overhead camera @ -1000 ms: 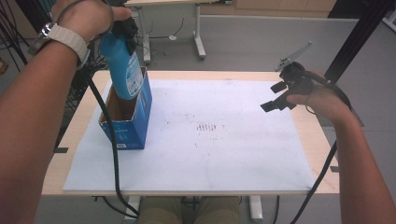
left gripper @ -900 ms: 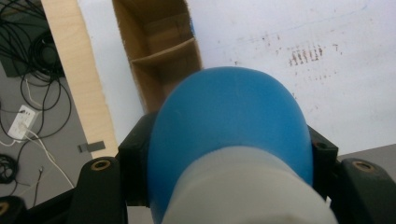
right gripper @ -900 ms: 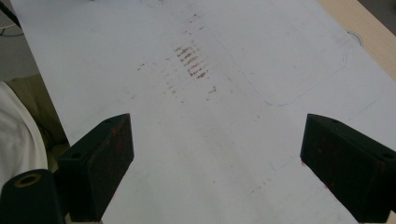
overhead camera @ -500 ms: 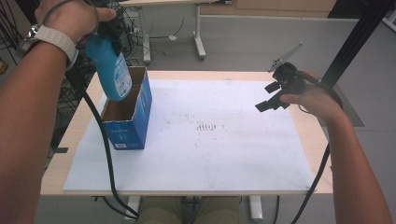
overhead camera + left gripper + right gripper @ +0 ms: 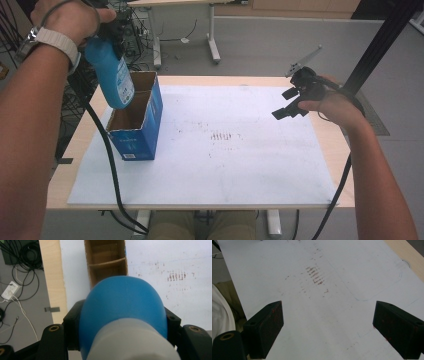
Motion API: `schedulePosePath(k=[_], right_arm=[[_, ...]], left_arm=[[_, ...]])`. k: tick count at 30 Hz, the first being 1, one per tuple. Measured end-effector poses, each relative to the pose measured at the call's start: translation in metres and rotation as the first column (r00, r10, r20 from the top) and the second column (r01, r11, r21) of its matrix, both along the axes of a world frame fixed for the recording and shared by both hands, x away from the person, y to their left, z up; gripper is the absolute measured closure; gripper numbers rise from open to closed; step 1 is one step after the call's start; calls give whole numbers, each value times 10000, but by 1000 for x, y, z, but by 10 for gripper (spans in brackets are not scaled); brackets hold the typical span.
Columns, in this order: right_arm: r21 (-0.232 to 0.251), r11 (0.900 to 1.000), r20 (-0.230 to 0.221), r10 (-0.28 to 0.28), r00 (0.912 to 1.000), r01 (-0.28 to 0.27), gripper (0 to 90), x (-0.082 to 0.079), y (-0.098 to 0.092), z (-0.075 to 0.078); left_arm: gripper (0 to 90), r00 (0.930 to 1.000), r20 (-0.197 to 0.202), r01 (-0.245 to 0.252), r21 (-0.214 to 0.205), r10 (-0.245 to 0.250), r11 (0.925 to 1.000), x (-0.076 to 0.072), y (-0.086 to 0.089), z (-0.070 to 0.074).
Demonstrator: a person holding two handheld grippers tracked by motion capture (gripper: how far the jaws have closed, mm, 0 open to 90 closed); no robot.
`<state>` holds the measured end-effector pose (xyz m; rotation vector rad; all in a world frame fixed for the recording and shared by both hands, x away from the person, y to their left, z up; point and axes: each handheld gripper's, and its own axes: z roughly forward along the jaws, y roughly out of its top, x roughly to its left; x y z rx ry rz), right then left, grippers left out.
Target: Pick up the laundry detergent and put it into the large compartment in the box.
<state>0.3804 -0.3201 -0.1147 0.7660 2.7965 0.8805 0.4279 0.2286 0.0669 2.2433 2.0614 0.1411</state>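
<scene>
High view, left edge: left tongs (image 5: 114, 42) clamped on a blue plastic bottle with a pale label (image 5: 111, 75), held up in the air, bottom end tilted down toward the open blue cardboard box with a brown inside (image 5: 134, 120). Bottle hangs just above the box's left-rear rim, not inside it, no contact visible. A white watch strap sits on the left wrist, and a black cable (image 5: 107, 155) drops from the tongs past the box and off the counter's front edge. Left gripper view: black jaws pressed on both sides of the bottle near its white-grey upper part; the blue body bulges forward over the box, whose cardboard divider splits it into compartments. Box stands upright on the white sheet (image 5: 210, 175) near the sheet's left edge; the sheet covers most of the light wood counter (image 5: 80, 150). Middle of the sheet: patch of small reddish-brown marks (image 5: 222, 136), well apart from the box. Right side: right tongs (image 5: 286, 105) held above the sheet's right-rear part, jaws wide apart, nothing between them. Right gripper view: both black jaws stand far apart over the bare sheet, the marks ahead of them.
</scene>
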Motion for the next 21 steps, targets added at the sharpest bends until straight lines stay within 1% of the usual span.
schedulePosePath(k=[1, 2, 4, 6, 7, 9, 10, 12, 14, 18, 19, 21], right_arm=[[-1, 10000, -19, 17, 10000, -17, 104, 1, 0, -1], [8, 10000, -50, 6, 10000, -6, 104, 1, 0, -2], [-8, 10000, -90, 5, 10000, -5, 104, 2, 0, -3], [16, 10000, -85, 11, 10000, -11, 104, 3, -1, -3], [23, 10000, -90, 10, 10000, -10, 104, 3, -1, -3], [8, 10000, -89, 6, 10000, -6, 104, 3, -1, -2], [-2, 10000, -81, 0, 10000, 0, 104, 3, -1, -2], [17, 10000, -89, -2, 10000, 3, 104, 3, -1, -2], [-1, 10000, -76, 12, 10000, -12, 104, 3, 0, -2], [6, 10000, -87, -4, 10000, 4, 104, 3, 0, -3], [25, 10000, -84, -7, 10000, 7, 104, 3, 0, -3], [-1, 10000, -95, -15, 10000, 15, 104, 3, 0, -3]], left_arm=[[375, 10000, 74, -37, -2, 37, 10000, -1, 1, -1], [375, 10000, 3, -73, 10, 73, 10000, 1, 1, -2], [374, 9999, 44, -159, 31, 158, 9999, 1, 2, -3], [374, 9998, -26, -179, 59, 179, 9998, 3, 3, -5], [374, 9998, 53, -209, 54, 209, 9998, 3, 3, -6], [374, 9997, -42, -241, 7, 241, 9997, 4, 5, -7], [374, 9996, 25, -267, -21, 267, 9996, 4, 6, -8], [374, 9996, -48, -288, -44, 288, 9996, 5, 6, -9], [374, 9996, 7, -271, -35, 271, 9996, 5, 6, -11], [374, 9996, 4, -283, -76, 283, 9996, 6, 7, -14], [374, 9997, -47, -255, -66, 255, 9997, 7, 8, -15], [374, 9997, -23, -262, -22, 262, 9997, 7, 8, -16]])
